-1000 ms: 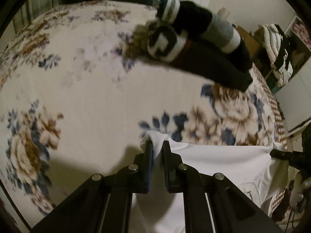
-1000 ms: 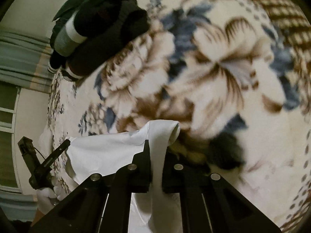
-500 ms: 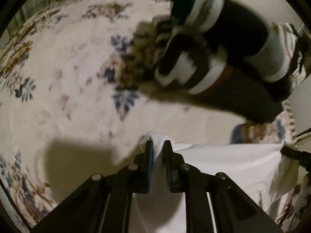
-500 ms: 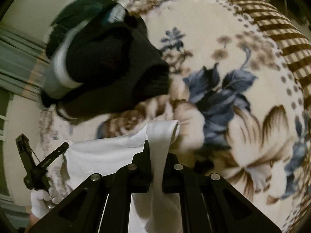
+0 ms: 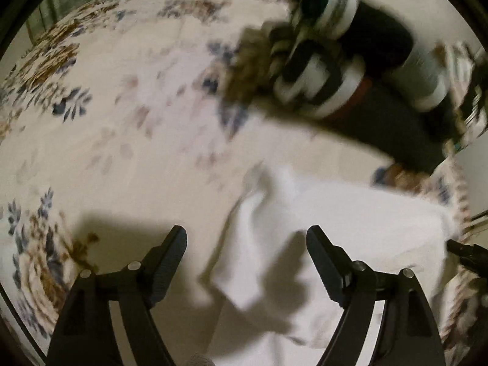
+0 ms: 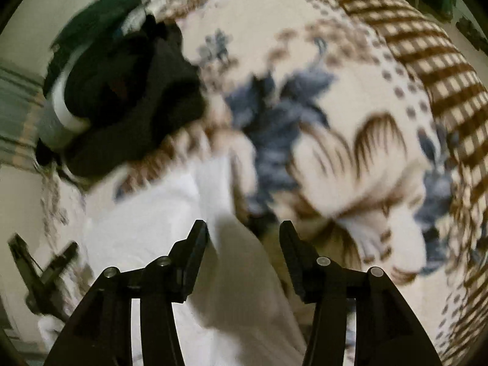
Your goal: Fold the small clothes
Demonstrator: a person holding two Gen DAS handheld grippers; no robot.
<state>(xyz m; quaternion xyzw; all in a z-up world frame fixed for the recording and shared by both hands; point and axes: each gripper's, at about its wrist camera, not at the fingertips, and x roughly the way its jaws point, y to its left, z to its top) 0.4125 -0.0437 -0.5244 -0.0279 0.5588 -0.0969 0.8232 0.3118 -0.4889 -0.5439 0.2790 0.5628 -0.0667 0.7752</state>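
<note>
**White garment free between both spread grippers**

One white garment (image 5: 320,228) lies on the floral blanket (image 5: 128,128), taken here as the landmark. The cloth is rumpled, with a raised fold running along its near-left part in the left wrist view; whether it is fully settled on the blanket cannot be told through the blur.

Left gripper (image 5: 246,236): jaws apart and opening. The garment's corner sits in the gap between the two fingers, touching neither pad. The left finger stands over bare blanket, the right one over white cloth.

Right gripper (image 6: 244,228): jaws apart and opening, less wide than the left. A fold of the same garment (image 6: 213,213) runs up between its fingers, close by the left pad, not pinched. The right finger is over the blanket's flower print.

Each gripper shows small at the other view's edge: the right one at the garment's far side, the left one with a white-gloved hand (image 6: 50,328) below it.

Count on the blanket: one white garment; one pile of dark clothes (image 5: 366,70) beyond it, toward the blanket's far edge, apart from the white cloth. The pile holds black pieces with white and grey bands, a black-and-white patterned piece, and something dark green on top; the number of pieces cannot be counted through the blur. Two grippers.

The blanket's border near the right gripper is brown-and-cream check (image 6: 427,61).
</note>
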